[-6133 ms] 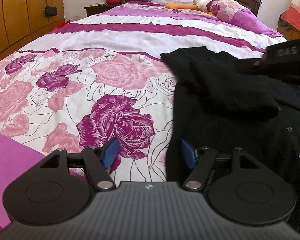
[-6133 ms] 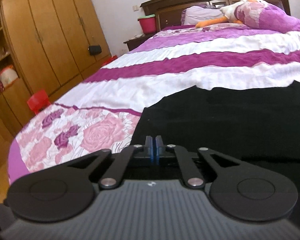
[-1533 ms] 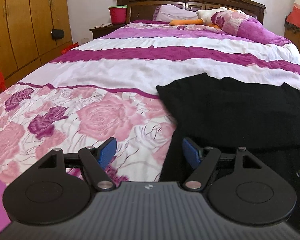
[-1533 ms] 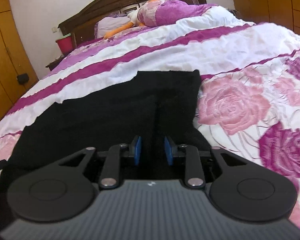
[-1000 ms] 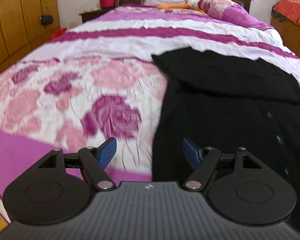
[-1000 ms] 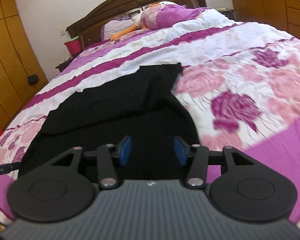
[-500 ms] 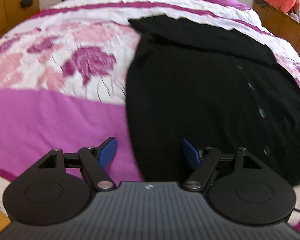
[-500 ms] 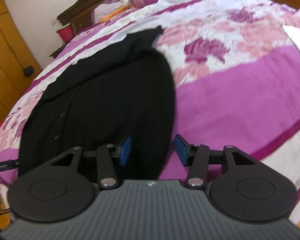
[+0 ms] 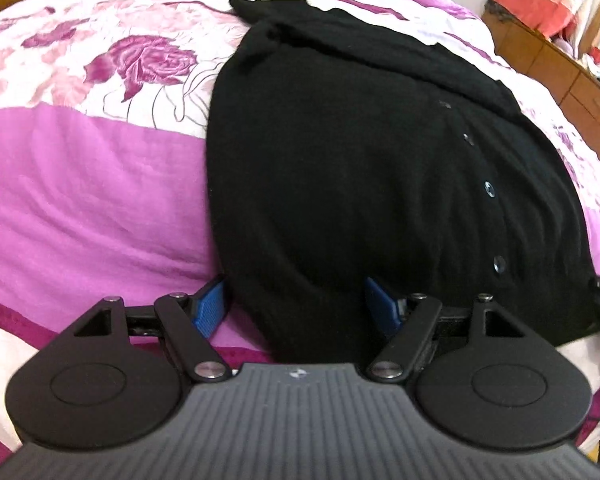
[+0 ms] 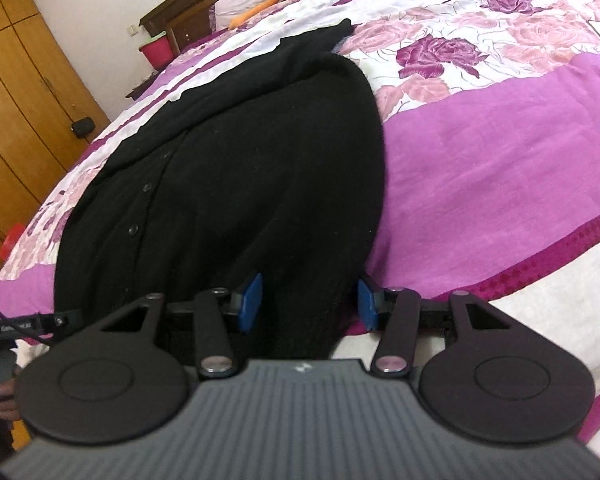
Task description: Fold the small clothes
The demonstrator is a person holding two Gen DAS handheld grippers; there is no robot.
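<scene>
A black buttoned cardigan (image 9: 360,152) lies flat on the bed, sleeves folded across its far end; it also shows in the right wrist view (image 10: 240,168). My left gripper (image 9: 294,304) is open, its blue pads either side of the cardigan's near left hem corner. My right gripper (image 10: 308,300) is open, its pads straddling the near right hem corner. Neither has closed on the cloth. The hem edge itself is hidden behind the gripper bodies.
The bed (image 9: 80,184) has a purple and white rose-print cover. A wooden wardrobe (image 10: 16,92) stands to the left, a red bucket (image 10: 156,48) on a nightstand by the headboard. A wooden dresser (image 9: 560,72) stands to the right.
Both grippers have drawn back from the sleeves at the far end and dropped to the cardigan's near hem corners. The right gripper has opened wider.
</scene>
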